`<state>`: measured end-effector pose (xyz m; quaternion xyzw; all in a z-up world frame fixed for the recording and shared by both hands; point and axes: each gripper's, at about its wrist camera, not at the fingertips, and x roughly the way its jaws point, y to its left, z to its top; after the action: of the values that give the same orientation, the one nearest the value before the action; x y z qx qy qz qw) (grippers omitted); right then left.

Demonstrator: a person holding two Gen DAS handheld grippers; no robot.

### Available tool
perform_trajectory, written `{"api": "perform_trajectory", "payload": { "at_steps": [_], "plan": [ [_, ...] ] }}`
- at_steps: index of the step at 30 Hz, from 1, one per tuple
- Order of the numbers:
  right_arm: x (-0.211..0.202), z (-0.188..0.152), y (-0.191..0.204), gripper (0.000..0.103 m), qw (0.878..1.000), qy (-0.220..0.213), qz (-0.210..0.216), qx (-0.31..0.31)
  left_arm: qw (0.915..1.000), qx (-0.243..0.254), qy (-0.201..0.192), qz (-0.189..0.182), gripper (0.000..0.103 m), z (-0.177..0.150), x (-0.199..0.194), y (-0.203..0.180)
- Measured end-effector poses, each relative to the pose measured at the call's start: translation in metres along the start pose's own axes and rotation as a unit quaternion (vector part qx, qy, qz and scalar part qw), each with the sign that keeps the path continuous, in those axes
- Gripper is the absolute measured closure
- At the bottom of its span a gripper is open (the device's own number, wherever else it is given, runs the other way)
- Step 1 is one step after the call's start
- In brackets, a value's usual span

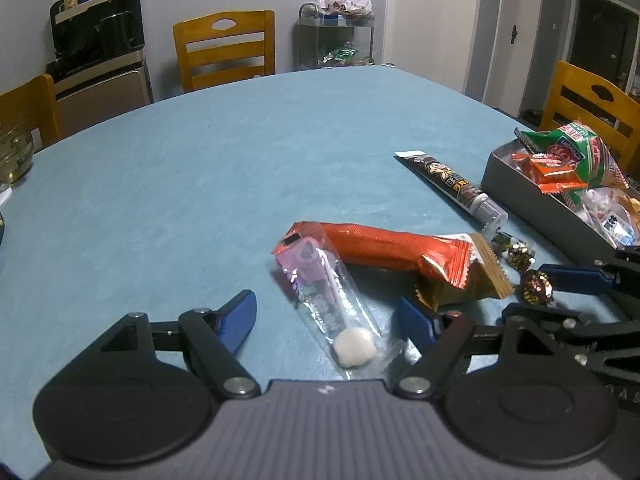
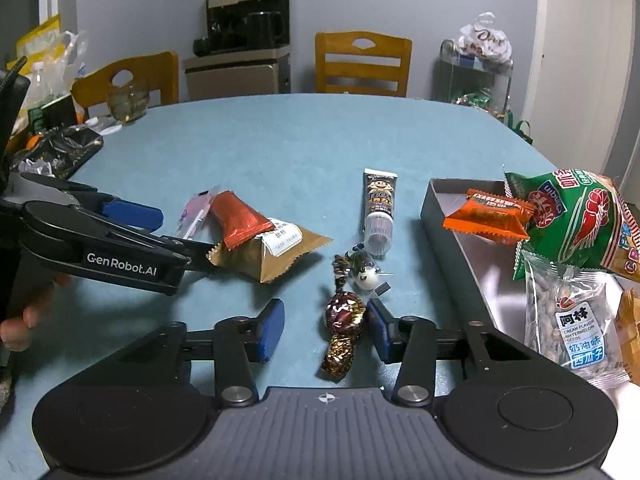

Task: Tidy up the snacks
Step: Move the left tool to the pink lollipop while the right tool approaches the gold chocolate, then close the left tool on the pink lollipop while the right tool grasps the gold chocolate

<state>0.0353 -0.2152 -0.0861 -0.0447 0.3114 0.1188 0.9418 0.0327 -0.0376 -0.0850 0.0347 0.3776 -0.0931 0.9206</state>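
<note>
My left gripper (image 1: pixel 328 322) is open over the blue table, its blue pads on either side of a clear-wrapped lollipop (image 1: pixel 340 312) without touching it. A red bar (image 1: pixel 384 248) lies across a gold packet (image 1: pixel 460 284) just beyond. My right gripper (image 2: pixel 325 320) is open around a foil-wrapped candy (image 2: pixel 344 314), which lies close against the right pad with a gap on the left. One blue finger (image 1: pixel 572 278) of that gripper shows beside the same candy (image 1: pixel 534 286). A dark tube (image 2: pixel 378 208) lies farther back. The grey tin (image 2: pixel 452 248) holds several snack packets.
The tin's green shrimp-chip bag (image 2: pixel 580 216), orange packet (image 2: pixel 492 216) and seed packet (image 2: pixel 572 320) spill over its rim. Small wrapped sweets (image 2: pixel 362 272) lie ahead of the candy. A black tray (image 2: pixel 64 152) and glass bowl (image 2: pixel 128 100) sit far left. Wooden chairs (image 1: pixel 226 48) ring the table.
</note>
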Motion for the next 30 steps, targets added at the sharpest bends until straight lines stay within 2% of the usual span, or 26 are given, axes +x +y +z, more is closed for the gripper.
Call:
{"api": "perform_trajectory", "payload": {
  "at_steps": [2,8,17,19,21,30],
  "plan": [
    [-0.001,-0.001,0.001,0.070,1.000,-0.001,0.000,0.000,1.0000,0.000,0.000,0.000,0.025,0.000,0.000,0.001],
    [-0.002,-0.002,0.001,0.078,1.000,-0.003,0.002,-0.003,1.0000,-0.003,-0.002,0.000,0.035,0.001,-0.003,0.005],
    [-0.005,-0.004,0.001,0.078,1.000,-0.004,0.010,-0.002,0.9999,-0.004,-0.010,-0.002,0.063,0.002,-0.005,0.013],
    [-0.006,-0.006,0.000,0.078,1.000,-0.006,0.010,-0.003,0.9999,-0.002,-0.012,-0.004,0.075,0.002,-0.006,0.015],
    [-0.007,-0.006,0.000,0.078,1.000,-0.008,0.013,-0.001,0.9999,0.002,-0.013,-0.004,0.081,0.002,-0.007,0.015],
    [-0.018,-0.006,-0.005,0.078,1.000,-0.021,0.020,0.004,0.9995,0.021,-0.024,0.005,0.092,-0.001,-0.010,0.013]
  ]
}}
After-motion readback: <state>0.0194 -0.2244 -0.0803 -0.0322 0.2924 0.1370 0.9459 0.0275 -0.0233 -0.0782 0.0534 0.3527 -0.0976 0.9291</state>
